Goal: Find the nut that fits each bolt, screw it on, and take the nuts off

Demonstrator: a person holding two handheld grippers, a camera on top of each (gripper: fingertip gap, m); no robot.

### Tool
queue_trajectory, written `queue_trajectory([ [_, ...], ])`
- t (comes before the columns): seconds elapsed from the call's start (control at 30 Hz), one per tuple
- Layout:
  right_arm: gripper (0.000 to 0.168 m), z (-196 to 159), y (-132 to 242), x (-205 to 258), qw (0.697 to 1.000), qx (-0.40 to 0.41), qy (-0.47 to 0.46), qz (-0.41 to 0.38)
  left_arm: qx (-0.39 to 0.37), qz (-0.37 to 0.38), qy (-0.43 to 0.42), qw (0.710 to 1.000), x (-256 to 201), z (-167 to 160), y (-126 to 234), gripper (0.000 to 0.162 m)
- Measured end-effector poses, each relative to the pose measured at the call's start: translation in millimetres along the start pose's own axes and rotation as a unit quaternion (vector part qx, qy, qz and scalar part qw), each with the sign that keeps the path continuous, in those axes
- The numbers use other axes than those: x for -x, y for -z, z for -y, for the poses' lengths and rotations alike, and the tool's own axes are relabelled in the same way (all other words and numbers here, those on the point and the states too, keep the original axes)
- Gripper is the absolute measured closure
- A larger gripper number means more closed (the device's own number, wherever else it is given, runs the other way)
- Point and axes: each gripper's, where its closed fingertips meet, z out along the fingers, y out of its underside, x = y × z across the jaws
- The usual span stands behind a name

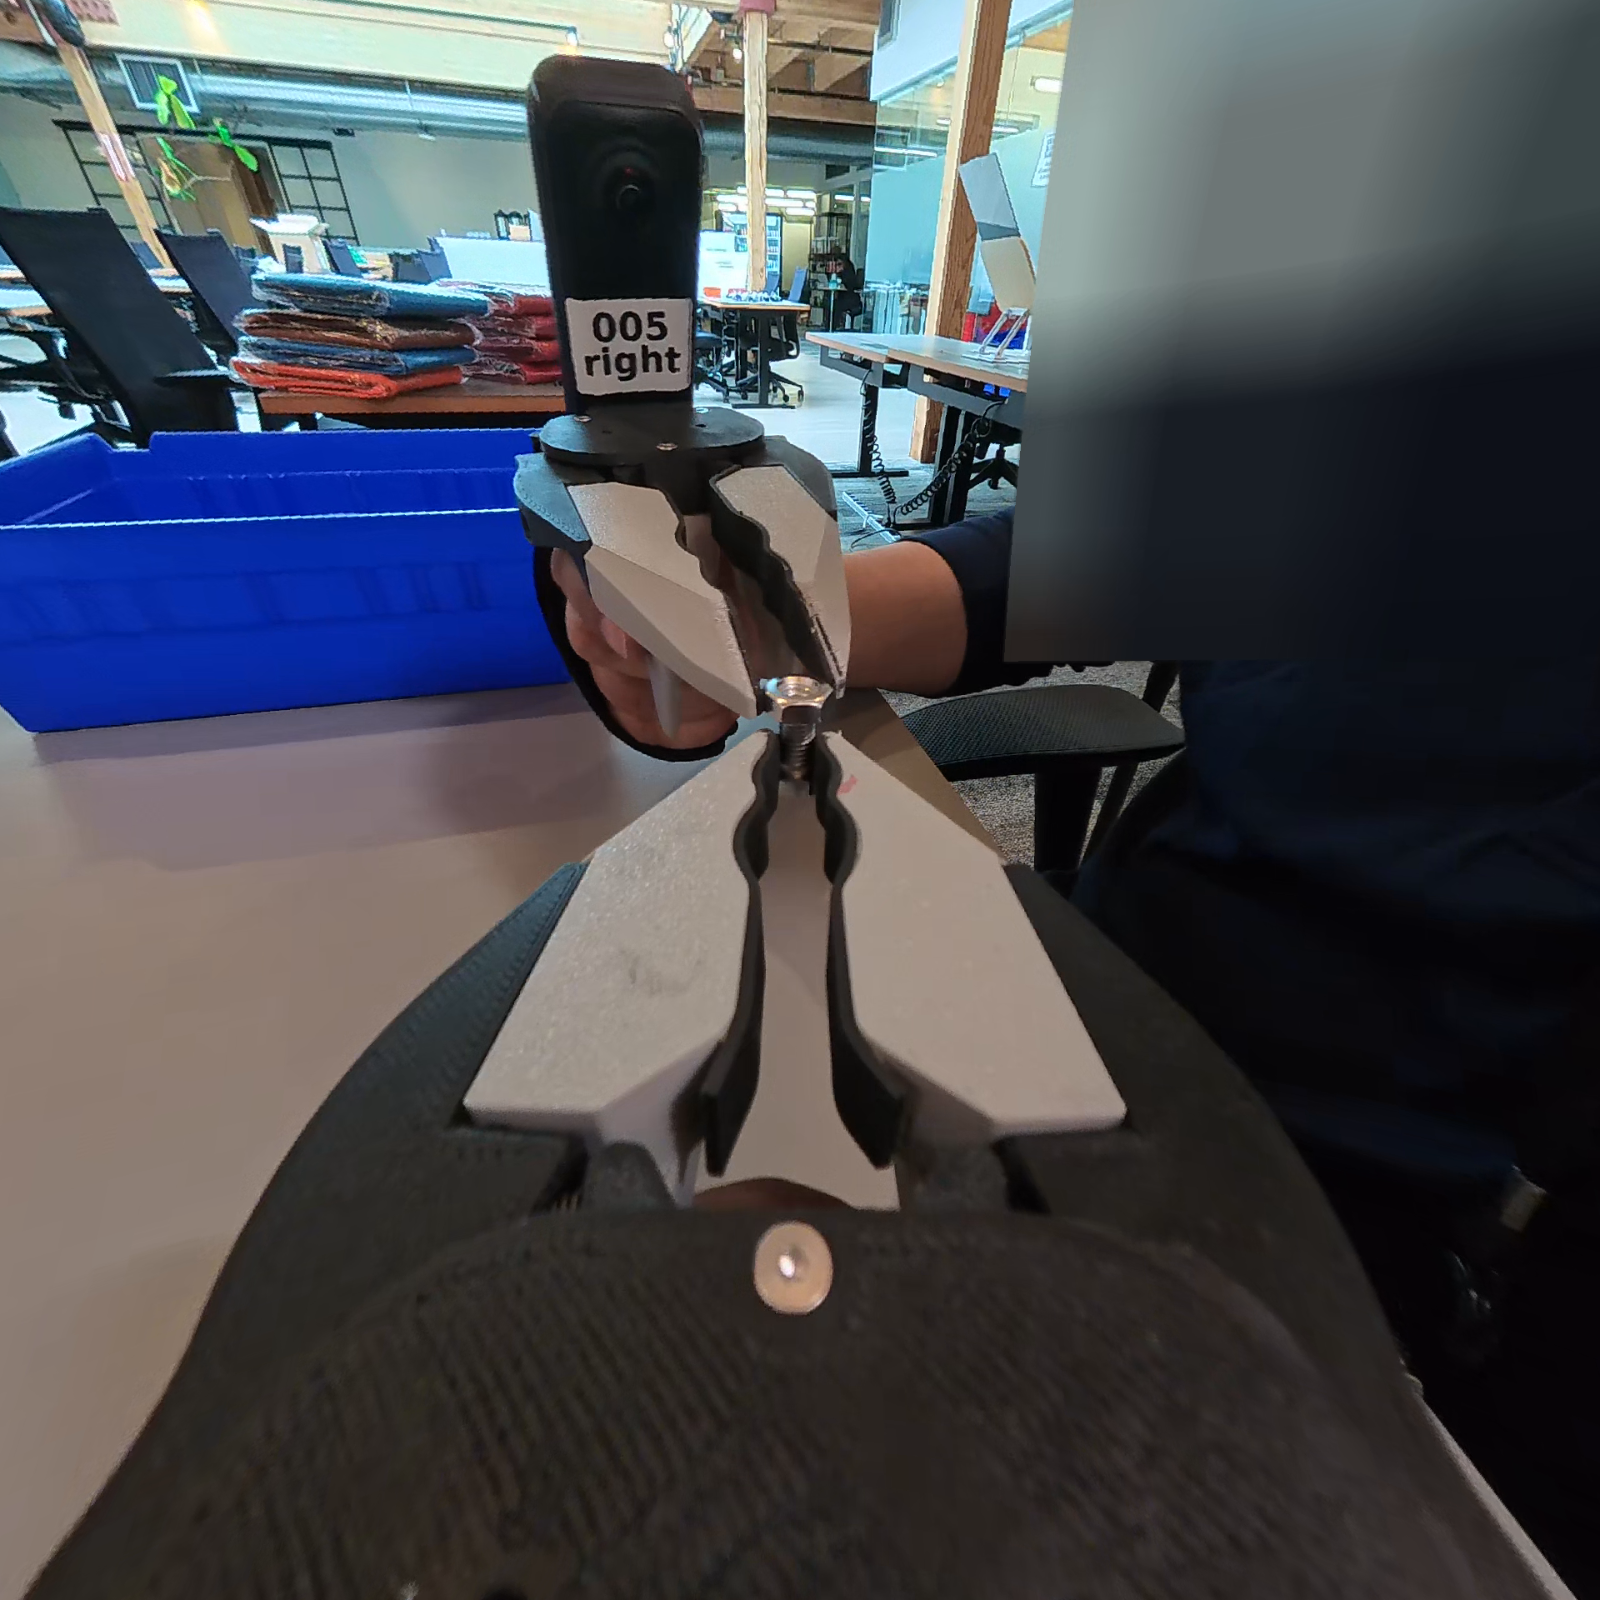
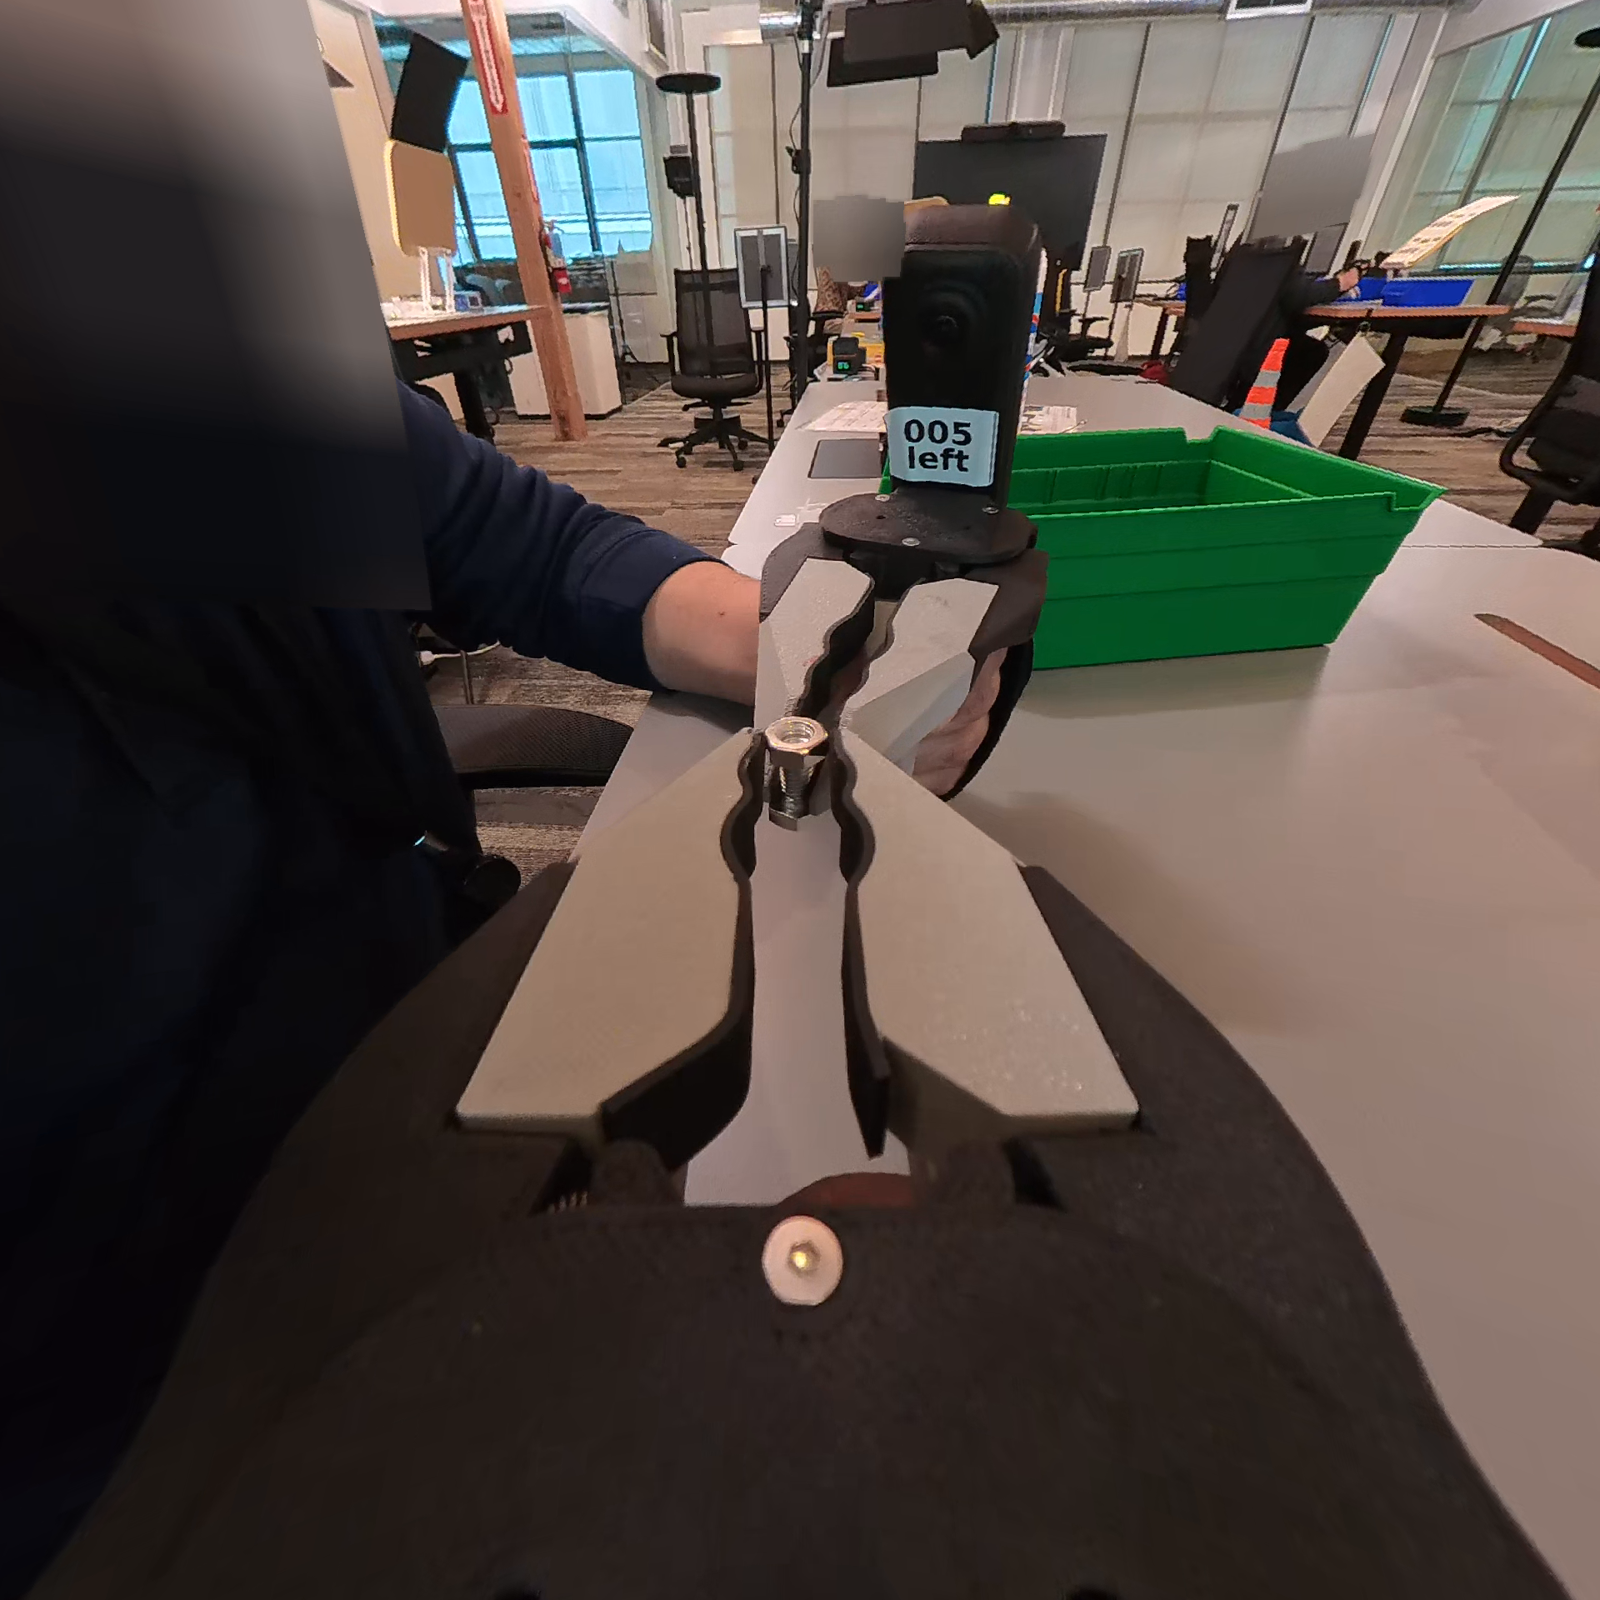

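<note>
A silver bolt (image 1: 792,755) stands roughly upright above the grey table's near edge, with a hex nut (image 1: 794,691) on its upper end. My left gripper (image 1: 792,762) is shut on the bolt's threaded shaft. My right gripper (image 1: 798,690) comes in from above and is shut on the nut. In the right wrist view the nut (image 2: 795,738) sits between my right gripper's (image 2: 796,751) tips, with thread and the bolt's head (image 2: 788,812) below it. The left gripper (image 2: 809,714) meets it from behind.
A blue bin (image 1: 260,563) stands on the table (image 1: 216,909) beyond the right gripper. A green bin (image 2: 1212,554) stands behind the left gripper. The person's torso and a chair armrest (image 1: 1039,727) lie just past the table edge. The grippers are tip to tip, or close to it.
</note>
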Motion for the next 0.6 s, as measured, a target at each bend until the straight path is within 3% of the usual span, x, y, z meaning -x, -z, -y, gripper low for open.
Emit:
queue_trajectory([
  [0.6,0.157,-14.4,5.0,-23.6,0.984,0.029,-0.002,-0.177,0.037,0.053,0.013,0.998,19.4,-14.1,-1.0,0.157],
])
